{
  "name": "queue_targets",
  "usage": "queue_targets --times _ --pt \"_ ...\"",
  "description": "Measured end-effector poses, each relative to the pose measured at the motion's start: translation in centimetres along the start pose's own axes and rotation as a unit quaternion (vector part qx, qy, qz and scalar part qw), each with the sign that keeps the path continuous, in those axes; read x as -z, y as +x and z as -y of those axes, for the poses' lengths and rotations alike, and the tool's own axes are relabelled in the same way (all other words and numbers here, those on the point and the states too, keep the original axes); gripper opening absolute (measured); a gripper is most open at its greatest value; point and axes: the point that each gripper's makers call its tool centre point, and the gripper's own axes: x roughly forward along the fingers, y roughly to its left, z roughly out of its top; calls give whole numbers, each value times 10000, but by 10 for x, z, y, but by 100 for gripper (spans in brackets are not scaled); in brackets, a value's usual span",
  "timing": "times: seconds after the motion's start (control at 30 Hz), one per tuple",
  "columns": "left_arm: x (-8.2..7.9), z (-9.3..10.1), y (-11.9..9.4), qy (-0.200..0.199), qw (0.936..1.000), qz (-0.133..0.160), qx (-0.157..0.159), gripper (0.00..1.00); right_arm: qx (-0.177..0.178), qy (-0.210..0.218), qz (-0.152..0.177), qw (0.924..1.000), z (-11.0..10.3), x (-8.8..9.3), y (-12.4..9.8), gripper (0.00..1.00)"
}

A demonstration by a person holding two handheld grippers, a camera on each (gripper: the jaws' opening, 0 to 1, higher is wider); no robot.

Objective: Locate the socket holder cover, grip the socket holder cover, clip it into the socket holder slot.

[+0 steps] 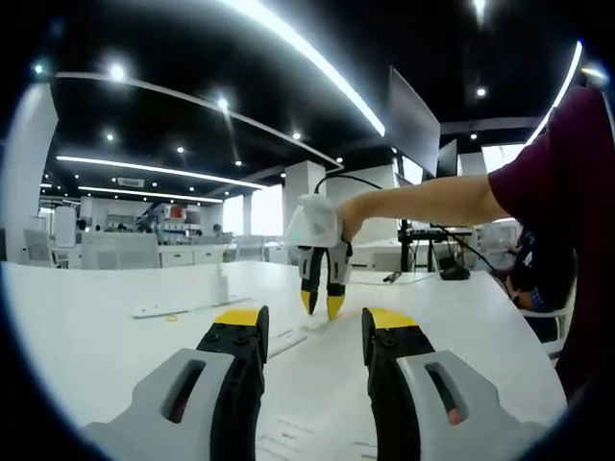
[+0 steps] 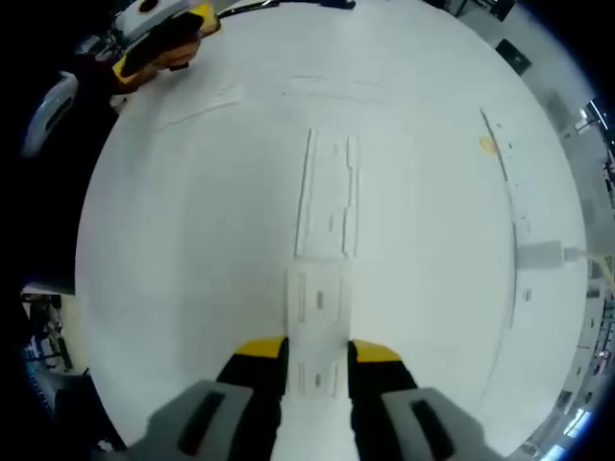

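The socket holder cover [image 2: 318, 305], a flat white strip with small slots, lies lengthwise between my right gripper's [image 2: 317, 351] yellow-tipped jaws, which press on its two long sides. Just ahead of it, end to end, the white socket holder [image 2: 327, 197] lies flat on the white table [image 2: 192, 240]. In the left gripper view, the right gripper [image 1: 321, 305] points straight down at the table, held by a person's hand. My left gripper [image 1: 315, 322] hovers over the table, open with nothing between its fingers. It also appears at the far corner, left gripper [image 2: 159, 38].
A long white strip [image 2: 514, 192] with a white plug [image 2: 543, 254] and a small orange ring [image 2: 488, 144] lies to the right; the strip [image 1: 187, 309] and plug [image 1: 219, 286] sit left of the right gripper. A person's arm [image 1: 432, 200] reaches in from the right. Cables and monitors stand at the table's far edge.
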Motion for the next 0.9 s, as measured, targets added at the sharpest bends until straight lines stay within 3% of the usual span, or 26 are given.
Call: queue_targets --times 0.57,0.9 --pt "37 -24 2 -86 9951 -823 -542 39 -25 36 -45 10000 6 0 2 27" --pt "39 -26 0 -84 9944 -872 -587 40 -62 8 -96 9999 3 -5 4 27"
